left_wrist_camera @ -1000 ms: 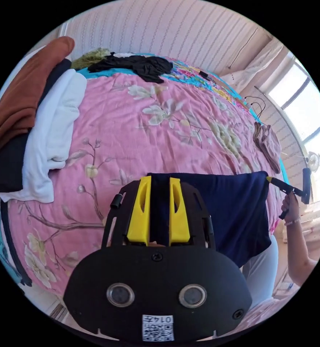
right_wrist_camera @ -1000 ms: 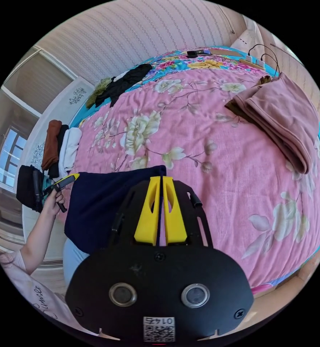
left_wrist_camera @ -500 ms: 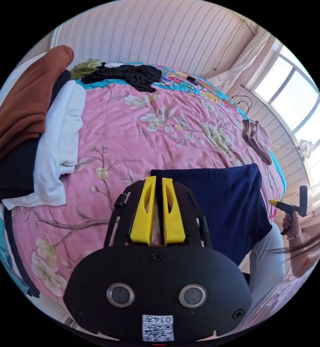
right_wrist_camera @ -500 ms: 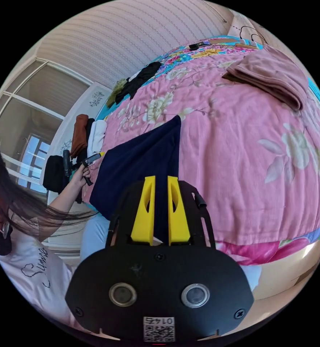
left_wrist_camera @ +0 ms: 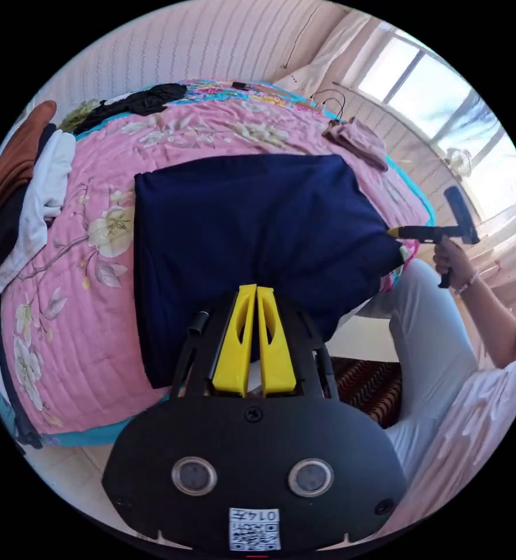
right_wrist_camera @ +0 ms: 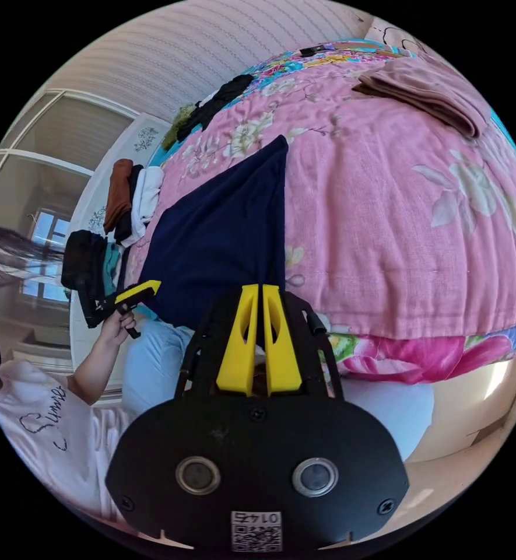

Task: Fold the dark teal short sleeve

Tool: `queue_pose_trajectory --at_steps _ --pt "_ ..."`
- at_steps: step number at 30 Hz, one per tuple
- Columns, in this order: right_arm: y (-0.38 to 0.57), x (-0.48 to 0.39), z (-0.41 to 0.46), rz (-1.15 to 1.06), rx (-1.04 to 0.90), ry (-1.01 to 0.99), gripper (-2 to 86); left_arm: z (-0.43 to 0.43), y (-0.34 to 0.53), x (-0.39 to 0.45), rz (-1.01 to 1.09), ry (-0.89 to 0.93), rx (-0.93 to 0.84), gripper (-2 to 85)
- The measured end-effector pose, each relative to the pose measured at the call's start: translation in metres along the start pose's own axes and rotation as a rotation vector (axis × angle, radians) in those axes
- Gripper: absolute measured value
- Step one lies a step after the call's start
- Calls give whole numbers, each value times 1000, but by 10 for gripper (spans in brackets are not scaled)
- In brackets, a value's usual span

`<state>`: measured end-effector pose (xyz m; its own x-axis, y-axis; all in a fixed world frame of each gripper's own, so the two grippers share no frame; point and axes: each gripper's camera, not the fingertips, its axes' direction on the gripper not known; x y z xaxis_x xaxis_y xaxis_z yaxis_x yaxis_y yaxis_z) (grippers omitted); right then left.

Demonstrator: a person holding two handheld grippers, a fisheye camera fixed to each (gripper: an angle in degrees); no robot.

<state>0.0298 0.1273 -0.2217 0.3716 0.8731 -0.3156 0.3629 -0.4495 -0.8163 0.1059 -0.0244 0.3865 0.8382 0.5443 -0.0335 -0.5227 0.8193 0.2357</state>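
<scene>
The dark short-sleeve shirt (left_wrist_camera: pixel 252 227), looking navy rather than teal, is lying spread flat on the pink floral quilt (left_wrist_camera: pixel 77 326), its near edge apparently hanging past the bedside.

Both views near bed (left_wrist_camera: pixel 65 326) edge, facing across; sharing bedspread.

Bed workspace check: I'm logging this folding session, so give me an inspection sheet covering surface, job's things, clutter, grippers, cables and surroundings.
Surface: pink floral quilt on a bed.
Job's things: dark shirt spread on the quilt, near edge hanging over the side.
Clutter: clothes pile, black garment, folded mauve cloth.
Grippers: left gripper and right gripper, each shut on the shirt's edge.
Cables: black loops at the far corner.
Surroundings: striped wall, window.
</scene>
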Motion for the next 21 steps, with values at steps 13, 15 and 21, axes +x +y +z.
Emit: queue_pose_trajectory --at_steps 13,15,21 --pt "-24 -149 6 -436 93 187 -3 -57 -2 120 422 -270 254 -10" --pt "-44 -182 36 -538 86 247 -4 -42 -11 124 339 -257 246 -10" --pt "-97 -216 135 -579 -132 360 -8 20 -4 100 239 -90 178 -10"
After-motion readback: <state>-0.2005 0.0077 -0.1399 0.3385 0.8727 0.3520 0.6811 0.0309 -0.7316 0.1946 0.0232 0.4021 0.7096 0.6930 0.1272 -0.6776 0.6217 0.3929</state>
